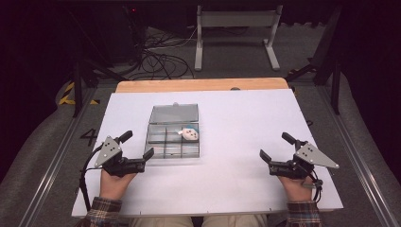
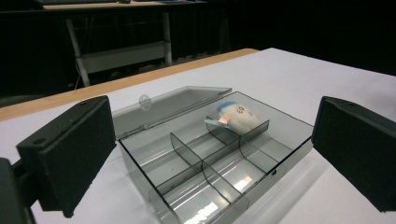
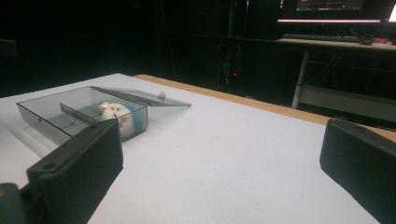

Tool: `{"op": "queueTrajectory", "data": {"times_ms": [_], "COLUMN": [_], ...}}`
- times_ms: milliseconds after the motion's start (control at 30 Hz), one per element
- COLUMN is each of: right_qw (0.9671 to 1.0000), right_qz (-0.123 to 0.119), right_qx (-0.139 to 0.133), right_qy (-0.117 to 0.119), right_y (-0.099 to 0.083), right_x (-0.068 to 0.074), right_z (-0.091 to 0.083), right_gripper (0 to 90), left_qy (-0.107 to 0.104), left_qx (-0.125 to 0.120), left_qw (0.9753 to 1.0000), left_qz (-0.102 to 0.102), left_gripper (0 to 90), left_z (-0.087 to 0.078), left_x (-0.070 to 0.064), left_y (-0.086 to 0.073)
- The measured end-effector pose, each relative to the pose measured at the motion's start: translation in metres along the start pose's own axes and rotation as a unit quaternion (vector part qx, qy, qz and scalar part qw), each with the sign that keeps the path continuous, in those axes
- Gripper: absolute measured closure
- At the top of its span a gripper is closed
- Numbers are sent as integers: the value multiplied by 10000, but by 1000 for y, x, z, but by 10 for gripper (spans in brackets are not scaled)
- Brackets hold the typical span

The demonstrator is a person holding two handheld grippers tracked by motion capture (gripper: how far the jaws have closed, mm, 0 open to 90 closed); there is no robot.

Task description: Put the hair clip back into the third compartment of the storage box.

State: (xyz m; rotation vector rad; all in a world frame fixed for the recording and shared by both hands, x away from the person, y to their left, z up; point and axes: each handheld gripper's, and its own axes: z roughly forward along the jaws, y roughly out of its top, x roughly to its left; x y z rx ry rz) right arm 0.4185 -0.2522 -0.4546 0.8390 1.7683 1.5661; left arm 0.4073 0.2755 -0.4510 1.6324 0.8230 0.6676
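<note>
The small white-and-blue toy [image 1: 190, 133] lies in the far right compartment of the clear divided box [image 1: 163, 152], just ahead of the empty, wide-open left tongs [image 1: 137, 150]; the right tongs [image 1: 276, 146], also agape and empty, sit well apart.

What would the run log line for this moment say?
left gripper: open, beside box | right gripper: open, apart | toy: in box | lid: open

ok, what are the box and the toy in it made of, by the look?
Box: likely clear smoky hard plastic, glossy; you see through its walls and dividers, and they glint. Toy: looks like soft white plush or fabric with a blue part; matte, rounded, no shine. Can't tell closer.
</note>
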Motion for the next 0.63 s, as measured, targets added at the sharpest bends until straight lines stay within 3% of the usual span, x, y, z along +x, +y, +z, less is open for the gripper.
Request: {"op": "queueTrajectory", "data": {"times_ms": [367,633], "right_qw": [10000,10000], "right_qz": [-58,-80], "right_qx": [10,11], "right_qy": [-12,-23], "right_y": [0,1], "right_x": [0,0], "right_z": [0,-1], "right_gripper": [2,2], "left_qy": [37,-145], "left_qx": [-90,-11], "left_qw": [9999,9997], "left_qz": [-128,-172], "left_gripper": [4,3], "left_z": [-13,-12], "left_x": [4,3], "left_y": [-7,-10]}}
